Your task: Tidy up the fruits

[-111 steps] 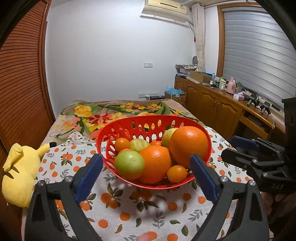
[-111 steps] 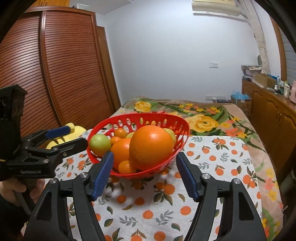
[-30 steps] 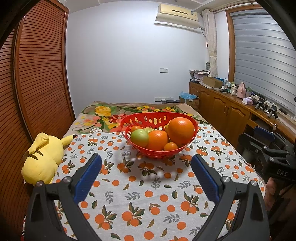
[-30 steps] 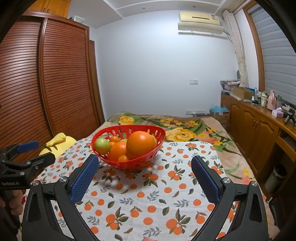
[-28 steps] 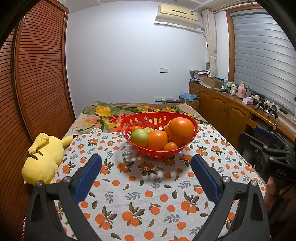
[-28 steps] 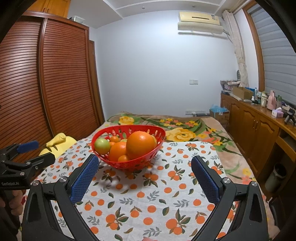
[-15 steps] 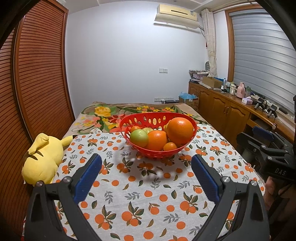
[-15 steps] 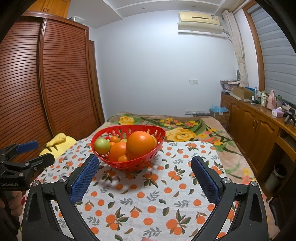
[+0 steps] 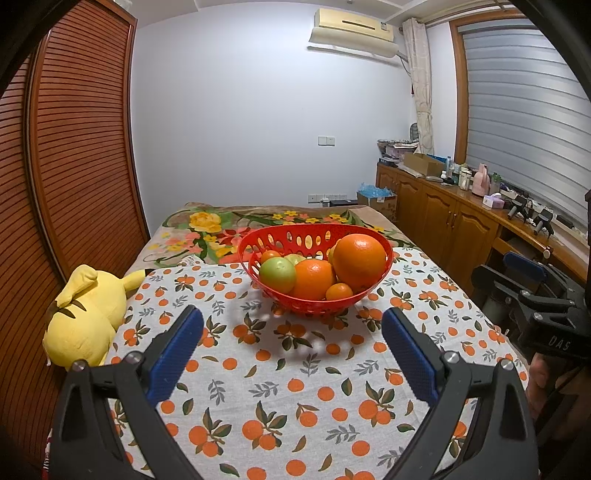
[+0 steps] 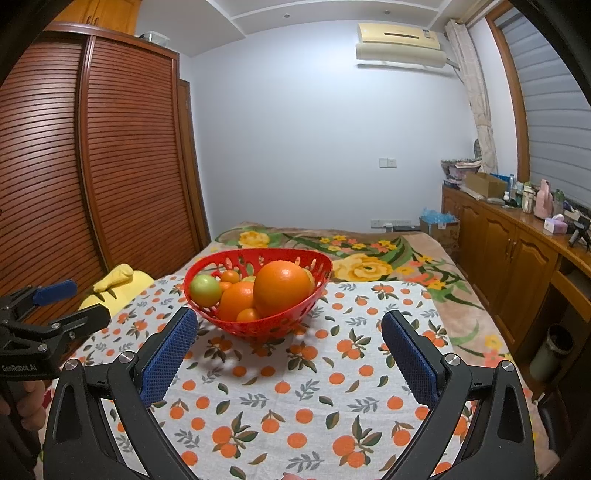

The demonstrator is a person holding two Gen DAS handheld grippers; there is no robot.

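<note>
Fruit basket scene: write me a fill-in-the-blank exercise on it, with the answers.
1. The fruits sit in a ____ plastic basket.
2. The left gripper and right gripper both stand ____, holding nothing.
3. The largest fruit in the basket is an ____.
4. Left of the tablecloth lies a ____ plush toy.

Answers: red; open; orange; yellow

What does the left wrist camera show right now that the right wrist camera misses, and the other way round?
Only the left wrist view shows the whole yellow plush toy and the right gripper from the side. Only the right wrist view shows the wardrobe top and a bin by the cabinets. Both share the red basket with its large orange and green fruit, on the orange-print cloth.
</note>
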